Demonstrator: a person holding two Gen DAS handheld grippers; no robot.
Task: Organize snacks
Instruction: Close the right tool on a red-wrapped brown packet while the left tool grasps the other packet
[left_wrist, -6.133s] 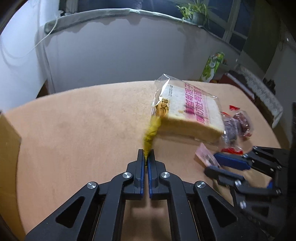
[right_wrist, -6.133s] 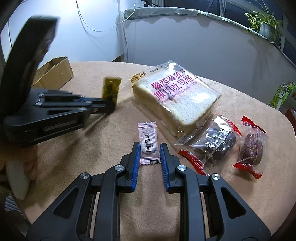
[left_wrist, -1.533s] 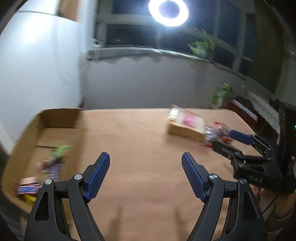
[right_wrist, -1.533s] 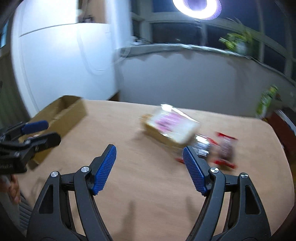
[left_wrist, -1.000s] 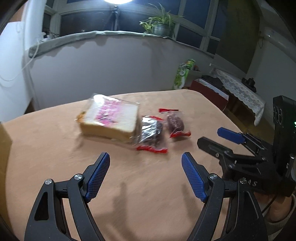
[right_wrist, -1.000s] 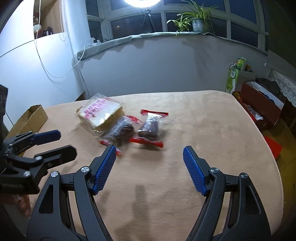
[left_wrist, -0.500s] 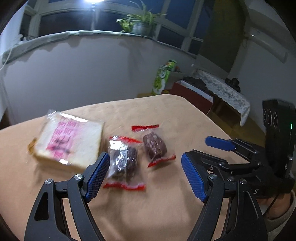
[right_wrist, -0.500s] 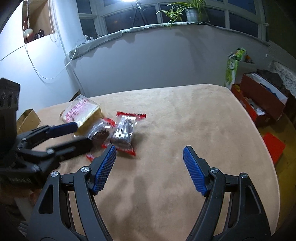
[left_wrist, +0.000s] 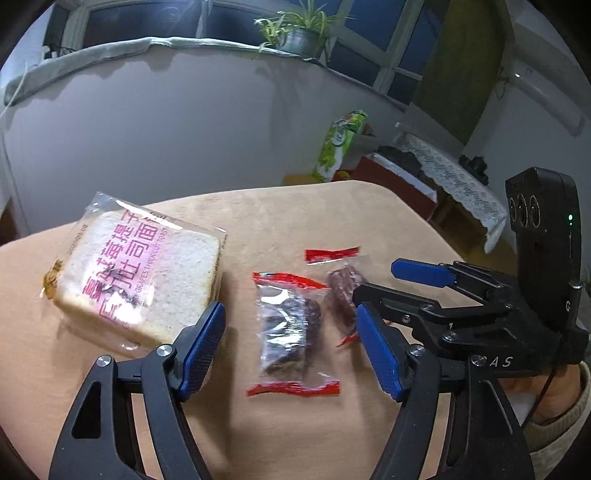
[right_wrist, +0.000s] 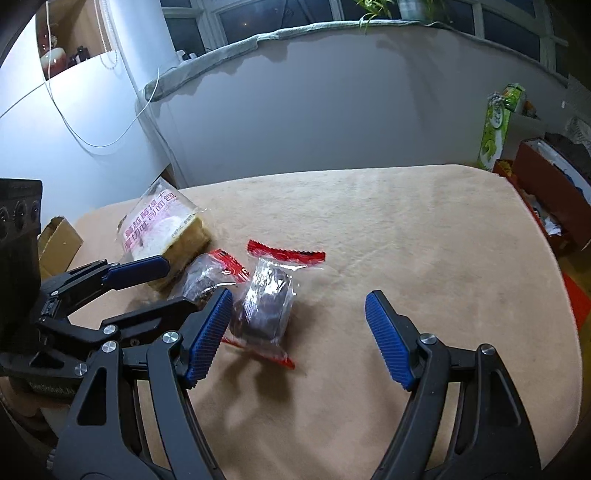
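Both claws are coming in on the two red-ended clear snack packets that lie side by side near the middle of the desk (right_wrist: 424, 240), so the step in hand looks like the approach to a fresh pick-up. The left claw (left_wrist: 291, 345) stands wide apart and empty; its jaws have just been closing a little, with the nearer dark snack packet (left_wrist: 290, 334) lying on the desk between them and not yet touched. The right claw (right_wrist: 297, 334) is also spread wide and holds nothing; the second packet (right_wrist: 267, 306) sits just inside its left pad. The bagged bread slice (left_wrist: 136, 278) rests beside the packets, toward the desk's left edge, and a cardboard box (right_wrist: 59, 240) shows past that edge. Next, each claw probably needs to sink until its pads flank its packet's bulky middle, then close, without nudging the neighbouring packet or the other claw.
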